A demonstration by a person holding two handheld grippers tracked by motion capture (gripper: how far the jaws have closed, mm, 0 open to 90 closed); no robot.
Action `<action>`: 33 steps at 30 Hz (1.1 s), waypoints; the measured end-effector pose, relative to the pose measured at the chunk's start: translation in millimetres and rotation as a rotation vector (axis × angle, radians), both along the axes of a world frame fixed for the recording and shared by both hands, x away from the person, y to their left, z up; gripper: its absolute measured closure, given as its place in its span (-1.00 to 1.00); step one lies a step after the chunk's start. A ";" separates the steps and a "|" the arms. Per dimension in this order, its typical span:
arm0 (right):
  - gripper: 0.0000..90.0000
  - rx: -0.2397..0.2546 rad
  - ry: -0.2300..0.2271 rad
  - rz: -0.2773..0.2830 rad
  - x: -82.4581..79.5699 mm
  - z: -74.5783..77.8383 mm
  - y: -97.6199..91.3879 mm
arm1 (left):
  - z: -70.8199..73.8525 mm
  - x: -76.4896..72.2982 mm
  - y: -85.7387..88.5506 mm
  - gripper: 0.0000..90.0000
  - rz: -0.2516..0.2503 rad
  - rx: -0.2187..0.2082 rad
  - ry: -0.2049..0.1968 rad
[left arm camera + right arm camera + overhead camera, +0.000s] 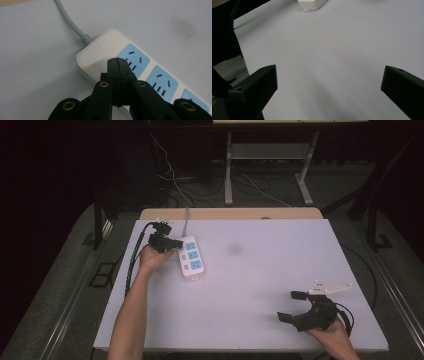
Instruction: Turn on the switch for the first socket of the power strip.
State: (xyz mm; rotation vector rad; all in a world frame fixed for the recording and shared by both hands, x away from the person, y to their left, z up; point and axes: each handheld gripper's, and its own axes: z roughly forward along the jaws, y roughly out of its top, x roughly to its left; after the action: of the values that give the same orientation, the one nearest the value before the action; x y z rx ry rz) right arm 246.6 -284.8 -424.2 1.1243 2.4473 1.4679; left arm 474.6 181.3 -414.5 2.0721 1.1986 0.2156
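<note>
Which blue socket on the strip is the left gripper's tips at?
The blue socket nearest the cord; the shut left gripper sits at its edge, the other two lie farther along.

The power strip (pixel 140 75) runs off the frame's right edge, partly hidden behind closed jaws.

A pale grey table (pixel 280 270) with a wooden back edge (pixel 230 213) stands in a dim room — behind it a white-legged desk frame (pixel 267 165) and loose cables (pixel 175 175) on dark floor (pixel 60 260).
</note>
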 end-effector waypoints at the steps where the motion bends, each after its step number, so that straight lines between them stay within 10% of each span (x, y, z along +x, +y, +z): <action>1: -1.00 0.000 0.000 0.000 -0.1 0.1 0.0 | -0.3 0.2 -0.4 0.98 0.002 -0.004 0.001; 17: -1.00 0.002 -0.005 0.005 -1.7 1.4 -1.0 | -5.5 -11.1 -5.7 0.99 0.018 0.033 -0.077; 33: -1.00 0.007 -0.011 -0.002 -2.7 2.6 -3.2 | -8.3 -11.5 -3.2 0.99 0.059 -0.019 -0.039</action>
State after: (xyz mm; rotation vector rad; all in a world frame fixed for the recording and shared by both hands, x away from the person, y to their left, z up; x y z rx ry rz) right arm 243.9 -288.0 -421.6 1.1171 2.4350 1.4796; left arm 463.0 178.1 -422.8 2.0090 1.2345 0.2706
